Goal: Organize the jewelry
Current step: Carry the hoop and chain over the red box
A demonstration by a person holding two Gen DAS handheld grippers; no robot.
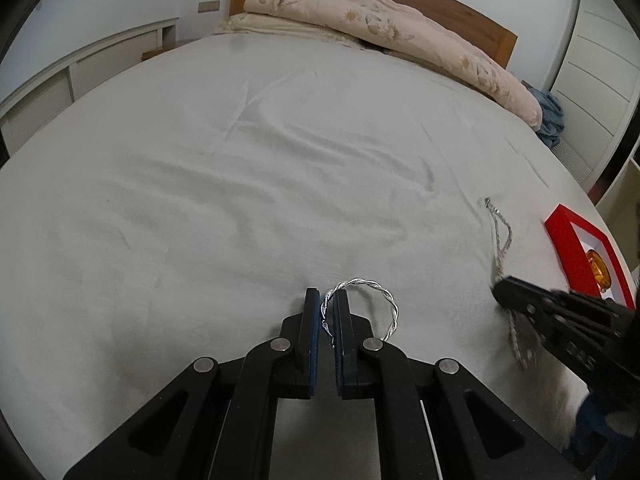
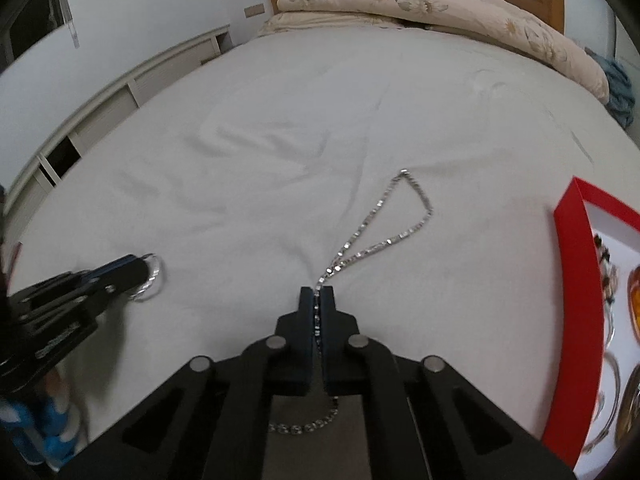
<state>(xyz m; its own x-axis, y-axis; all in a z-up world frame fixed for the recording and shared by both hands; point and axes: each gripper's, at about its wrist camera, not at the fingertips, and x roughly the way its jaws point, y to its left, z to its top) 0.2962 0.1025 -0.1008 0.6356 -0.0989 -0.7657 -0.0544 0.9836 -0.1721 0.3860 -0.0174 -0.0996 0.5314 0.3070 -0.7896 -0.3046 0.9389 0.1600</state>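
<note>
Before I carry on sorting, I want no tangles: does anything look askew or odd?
Nothing looks damaged. The chain is pinched by the right gripper partway along, so a loop trails on the sheet and a tail hangs behind the jaws. The left gripper holds the twisted bangle.

A wide bed with a wrinkled white sheet (image 2: 280,120) is carrying a rumpled floral beige quilt (image 2: 440,4), a sparkling silver chain (image 2: 416,200) and a red-rimmed jewelry box (image 2: 572,280).

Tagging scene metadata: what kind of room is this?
A bedroom, most likely. The work surface is a bed with a white sheet, a wooden headboard and a floral quilt bundled at its head.
</note>
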